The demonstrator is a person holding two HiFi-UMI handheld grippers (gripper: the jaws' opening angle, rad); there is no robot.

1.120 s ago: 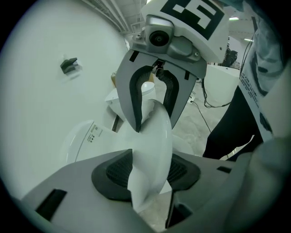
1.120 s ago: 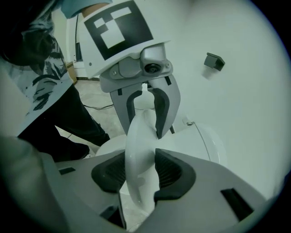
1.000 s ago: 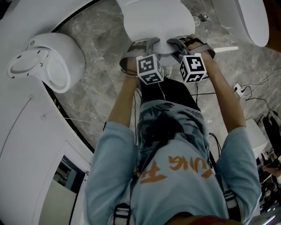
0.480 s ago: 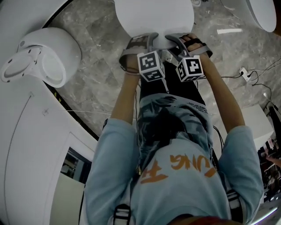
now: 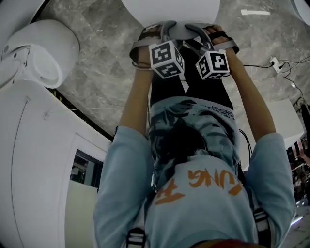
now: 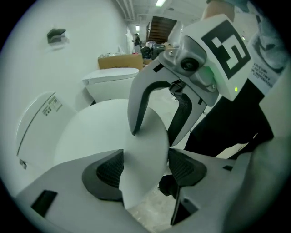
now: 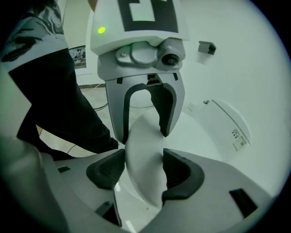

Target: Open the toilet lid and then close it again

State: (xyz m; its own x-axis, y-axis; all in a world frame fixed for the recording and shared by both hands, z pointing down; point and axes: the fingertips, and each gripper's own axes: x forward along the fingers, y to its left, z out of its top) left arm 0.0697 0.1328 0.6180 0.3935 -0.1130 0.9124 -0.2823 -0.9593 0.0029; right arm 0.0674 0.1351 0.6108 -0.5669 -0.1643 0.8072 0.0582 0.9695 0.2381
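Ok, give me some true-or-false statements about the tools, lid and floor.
1. The left tool and right tool both meet the lid at its front rim. True.
2. Nothing is between the left tool's jaws. False: the lid's rim is, and the jaws have just been opening.
3. The right tool hangs clear of the lid. False: the rim sits between its jaws, which have just been opening too.
4. The floor is grey and marbled. True.

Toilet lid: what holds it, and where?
Front rim of the toilet lid sits loosely inside left hand-held gripper and right hand-held gripper, whose jaws have just been opening.
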